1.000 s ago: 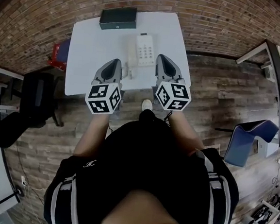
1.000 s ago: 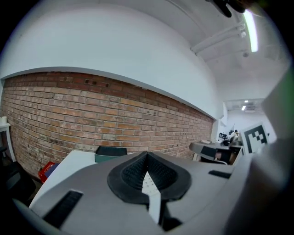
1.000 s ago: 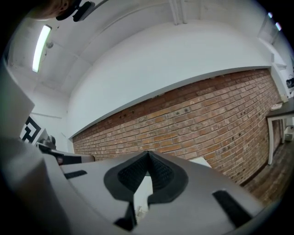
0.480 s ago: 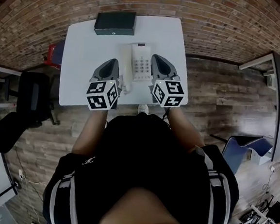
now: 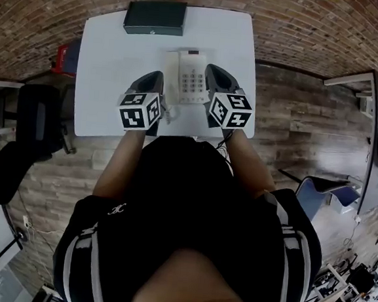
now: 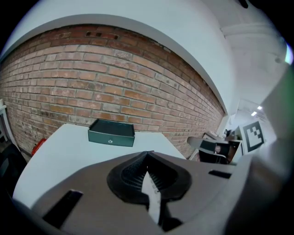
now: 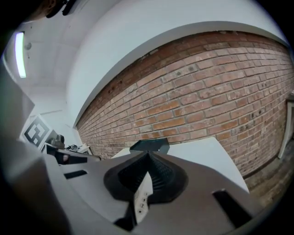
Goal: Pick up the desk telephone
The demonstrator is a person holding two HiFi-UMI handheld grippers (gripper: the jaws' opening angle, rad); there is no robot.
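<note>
Most of the white push-button desk telephone (image 5: 190, 77) is hidden in both gripper views. In the left gripper view only a thin white sliver (image 6: 151, 192) shows through the slit below the pads. In the right gripper view a similar sliver (image 7: 141, 202) shows, carrying a few small keys. The grey bodies of the grippers block the rest. A thin pale thing at the telephone's near left corner may be its cord, but it is too small to tell.

From the head view the telephone shows whole. It is a flat, upright rectangle with a handset lying along its left side and a grid of pale keys to the right of that. A small dark strip sits at its far end. It lies on the white rectangular table (image 5: 111, 61), about midway across.

The left gripper (image 5: 155, 77) is just beside the telephone's left edge. Its ribbed black pads are pressed together at the tip (image 6: 148, 152) with nothing gripped. The right gripper (image 5: 216, 70) is just beside the telephone's right edge. Its pads likewise meet at the tip (image 7: 149, 152) and hold nothing. Whether either gripper touches the telephone cannot be told.

Beyond the telephone, at the far left of it, a dark green rectangular box (image 5: 154, 17) rests against the red brick wall (image 6: 115, 82). The person's black top fills the lower head view and hides the table's near edge below the telephone.
</note>
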